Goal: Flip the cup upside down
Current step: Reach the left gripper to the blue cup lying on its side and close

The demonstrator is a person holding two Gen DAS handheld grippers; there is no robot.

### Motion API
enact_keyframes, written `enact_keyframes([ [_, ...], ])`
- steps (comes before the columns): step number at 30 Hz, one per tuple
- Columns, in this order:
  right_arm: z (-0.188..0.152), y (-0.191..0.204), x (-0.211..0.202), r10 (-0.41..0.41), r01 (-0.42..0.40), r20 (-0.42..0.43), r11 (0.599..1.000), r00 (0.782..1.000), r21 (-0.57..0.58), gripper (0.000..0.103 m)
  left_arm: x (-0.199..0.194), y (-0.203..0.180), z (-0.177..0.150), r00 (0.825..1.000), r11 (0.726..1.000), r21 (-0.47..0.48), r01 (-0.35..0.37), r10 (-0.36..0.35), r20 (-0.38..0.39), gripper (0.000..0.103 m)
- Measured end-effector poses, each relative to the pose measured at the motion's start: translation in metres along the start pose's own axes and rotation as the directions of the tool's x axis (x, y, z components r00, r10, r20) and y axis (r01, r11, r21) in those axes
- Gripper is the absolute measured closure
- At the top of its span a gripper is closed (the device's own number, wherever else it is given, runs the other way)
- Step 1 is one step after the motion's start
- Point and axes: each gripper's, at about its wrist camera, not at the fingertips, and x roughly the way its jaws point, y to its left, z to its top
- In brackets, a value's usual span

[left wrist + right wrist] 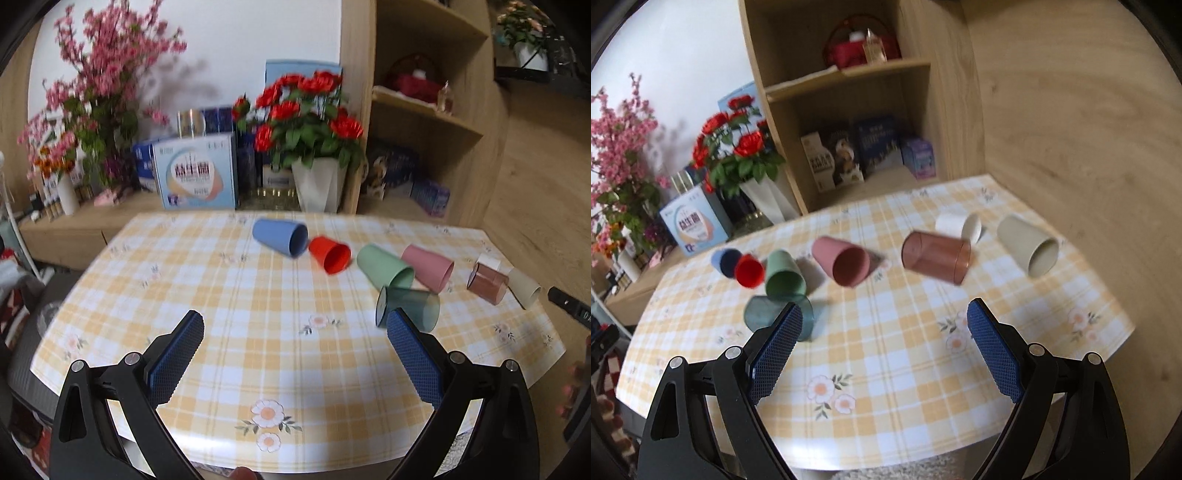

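Several cups lie on their sides on the yellow checked tablecloth (258,350): blue (280,236), red (330,254), light green (384,266), pink (428,267), clear teal (408,307), clear brown (487,282), beige (524,288) and a small white one (958,225). In the right wrist view they show as blue (726,261), red (750,272), green (783,275), teal (764,314), pink (842,261), brown (936,255), beige (1028,245). My left gripper (295,317) is open and empty above the table's near part. My right gripper (884,310) is open and empty, also short of the cups.
A low wooden cabinet behind the table holds a red flower pot (306,147), pink blossoms (96,92) and boxes (195,171). A shelf unit (849,110) stands at the back right, a wooden wall (1071,129) to the right.
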Motion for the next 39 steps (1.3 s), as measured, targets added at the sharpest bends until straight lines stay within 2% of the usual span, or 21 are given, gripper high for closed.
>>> enact_keyframes([
  [4, -0.005, -0.002, 0.026, 0.0, 0.0, -0.031, 1.0, 1.0, 0.003, 0.015, 0.025, 0.004, -0.003, 0.996, 0.999, -0.041, 0.016, -0.019, -0.083, 0.006],
  [7, -0.004, -0.002, 0.044, -0.007, 0.006, -0.05, 1.0, 0.999, -0.006, 0.016, 0.048, 0.008, 0.0, 0.986, 0.997, -0.069, 0.029, -0.04, -0.16, 0.006],
  [10, 0.0, -0.001, 0.06, 0.004, -0.006, -0.07, 1.0, 0.998, -0.027, 0.016, 0.071, 0.009, 0.011, 0.977, 0.997, -0.081, 0.01, -0.027, -0.21, 0.006],
  [13, 0.005, 0.002, 0.074, -0.022, 0.017, -0.075, 0.998, 0.997, -0.064, 0.015, 0.099, 0.014, 0.033, 0.97, 0.989, -0.145, 0.015, -0.049, -0.237, 0.006],
  [16, 0.007, 0.0, 0.084, -0.026, 0.02, -0.084, 0.997, 0.996, -0.072, 0.015, 0.142, 0.024, 0.063, 0.953, 0.97, -0.242, 0.007, -0.079, -0.291, 0.006],
  [18, 0.009, -0.002, 0.094, -0.025, 0.018, -0.099, 0.997, 0.995, -0.072, 0.015, 0.181, 0.033, 0.086, 0.937, 0.949, -0.316, 0.017, -0.125, -0.327, 0.015],
  [19, 0.01, -0.003, 0.097, -0.028, 0.02, -0.105, 0.997, 0.994, -0.072, 0.015, 0.195, 0.035, 0.094, 0.929, 0.941, -0.339, 0.013, -0.136, -0.343, 0.015],
  [21, 0.011, -0.007, 0.104, -0.036, 0.028, -0.117, 0.997, 0.992, -0.076, 0.015, 0.233, 0.046, 0.11, 0.908, 0.908, -0.419, -0.011, -0.166, -0.384, 0.015],
  [22, 0.012, -0.008, 0.106, -0.041, 0.032, -0.12, 0.997, 0.992, -0.077, 0.015, 0.253, 0.055, 0.117, 0.902, 0.879, -0.477, -0.025, -0.186, -0.39, 0.015],
  [24, 0.013, -0.012, 0.113, -0.052, 0.042, -0.131, 0.996, 0.99, -0.075, 0.015, 0.281, 0.067, 0.126, 0.897, 0.835, -0.548, -0.05, -0.204, -0.393, 0.015],
  [27, 0.014, -0.018, 0.121, -0.068, 0.058, -0.15, 0.996, 0.986, -0.07, 0.015, 0.318, 0.077, 0.133, 0.895, 0.789, -0.61, -0.076, -0.216, -0.391, 0.015],
  [29, 0.015, -0.021, 0.127, -0.078, 0.068, -0.163, 0.995, 0.983, -0.066, 0.015, 0.336, 0.079, 0.135, 0.895, 0.775, -0.626, -0.087, -0.216, -0.39, 0.015],
  [32, 0.016, -0.025, 0.136, -0.088, 0.078, -0.178, 0.995, 0.98, -0.064, 0.015, 0.361, 0.081, 0.133, 0.886, 0.774, -0.619, -0.132, -0.188, -0.424, 0.018],
  [35, 0.016, -0.024, 0.143, -0.087, 0.075, -0.189, 0.995, 0.978, -0.07, 0.015, 0.378, 0.084, 0.127, 0.88, 0.76, -0.63, -0.162, -0.178, -0.441, 0.021],
  [39, 0.016, -0.023, 0.151, -0.091, 0.075, -0.206, 0.994, 0.974, -0.083, 0.015, 0.392, 0.083, 0.122, 0.871, 0.773, -0.605, -0.192, -0.149, -0.467, 0.023],
])
